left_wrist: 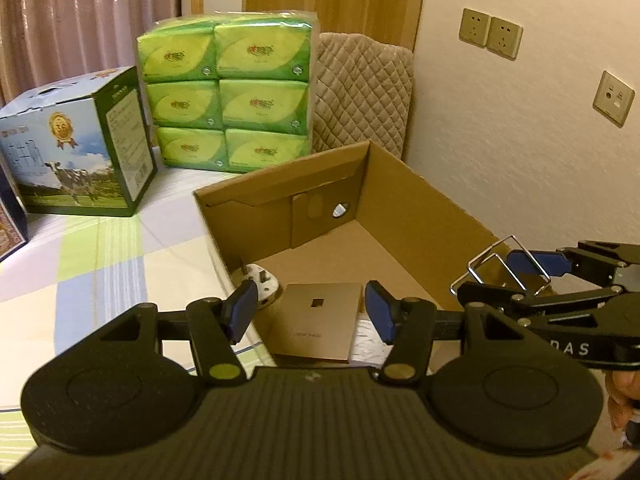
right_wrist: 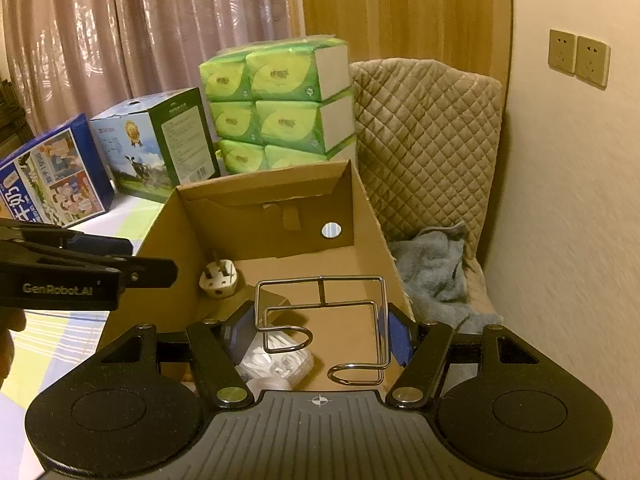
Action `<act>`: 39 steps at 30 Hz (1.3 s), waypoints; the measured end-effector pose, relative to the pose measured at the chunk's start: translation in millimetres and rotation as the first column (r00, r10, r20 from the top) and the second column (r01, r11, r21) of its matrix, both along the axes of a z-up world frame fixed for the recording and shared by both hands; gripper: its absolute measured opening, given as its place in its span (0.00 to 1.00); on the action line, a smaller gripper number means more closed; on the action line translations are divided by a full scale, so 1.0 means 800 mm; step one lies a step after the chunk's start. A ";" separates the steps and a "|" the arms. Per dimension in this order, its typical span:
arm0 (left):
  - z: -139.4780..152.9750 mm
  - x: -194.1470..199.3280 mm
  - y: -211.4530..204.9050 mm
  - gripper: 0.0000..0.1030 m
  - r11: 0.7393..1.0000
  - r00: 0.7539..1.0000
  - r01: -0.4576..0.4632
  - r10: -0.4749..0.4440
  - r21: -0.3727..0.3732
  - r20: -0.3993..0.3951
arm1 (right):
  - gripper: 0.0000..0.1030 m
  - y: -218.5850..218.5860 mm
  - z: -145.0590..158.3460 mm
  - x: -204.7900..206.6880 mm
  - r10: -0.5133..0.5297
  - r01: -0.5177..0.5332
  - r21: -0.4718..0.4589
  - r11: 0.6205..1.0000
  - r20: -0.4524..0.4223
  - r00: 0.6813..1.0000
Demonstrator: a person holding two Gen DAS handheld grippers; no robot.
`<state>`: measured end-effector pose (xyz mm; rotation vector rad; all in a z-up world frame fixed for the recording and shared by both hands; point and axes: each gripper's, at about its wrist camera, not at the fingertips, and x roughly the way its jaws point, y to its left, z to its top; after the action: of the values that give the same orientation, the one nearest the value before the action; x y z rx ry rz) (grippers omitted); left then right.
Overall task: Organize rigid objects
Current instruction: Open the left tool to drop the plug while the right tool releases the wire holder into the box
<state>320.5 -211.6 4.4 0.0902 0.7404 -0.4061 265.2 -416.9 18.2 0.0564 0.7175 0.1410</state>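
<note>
Bedroom scene, viewed along 2 hand-held claws over an open cardboard box (right_wrist: 368, 208) resting on a checked bedspread (left_wrist: 100, 256).

Right gripper (right_wrist: 320, 330): blue pads closed on a chrome wire rack (right_wrist: 320, 304), gripped across its width, with the bent frame jutting forward between the fingers and a curled end hanging just below them. Held above the box's near right side, apparently clear of the floor, though height is hard to judge through the fisheye.

Left gripper (left_wrist: 310, 316): spread wide, holding nothing, hovering over the near left corner of the box.

Directly ahead of the left claw, between its pads: a flat tan plate (left_wrist: 314, 320) with a small square hole, lying on the box floor. Just left of it, beside the left pad: a white plug (right_wrist: 219, 280). Under the right claw: a pale plastic-wrapped item (right_wrist: 276, 364), not identifiable.

Beyond the box: green tissue packs (right_wrist: 280, 104), 2 milk cartons, a quilted chair, curtains.

Step in hand, by judgement: placing the rack into the box. Next move likely calls for lowering onto bare cardboard ahead of the claw, clear of plate and plug, then opening.
</note>
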 end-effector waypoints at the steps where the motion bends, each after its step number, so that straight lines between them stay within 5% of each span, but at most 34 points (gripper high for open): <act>1: 0.001 -0.001 0.002 0.53 1.000 1.000 0.000 0.000 0.000 0.003 | 0.61 0.001 0.001 0.001 0.002 -0.002 0.001 1.000 0.000 1.000; 26: 0.003 -0.010 0.036 0.53 0.999 0.999 -0.040 0.041 -0.008 0.010 | 0.61 0.015 -0.002 0.060 0.031 -0.031 -0.014 0.999 -0.003 1.000; 31: 0.004 -0.013 0.046 0.53 0.998 0.998 -0.054 0.054 -0.018 0.012 | 0.73 0.007 0.004 0.065 0.024 -0.025 0.020 1.000 0.027 0.999; 39: 0.006 -0.027 0.059 0.53 0.997 0.997 -0.074 0.075 -0.036 0.009 | 0.74 -0.006 0.012 0.045 -0.011 0.009 0.056 0.998 0.044 0.999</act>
<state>298.6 -164.8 9.4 0.0313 0.7239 -0.3474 300.9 -421.8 28.2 0.1097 0.6689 0.1525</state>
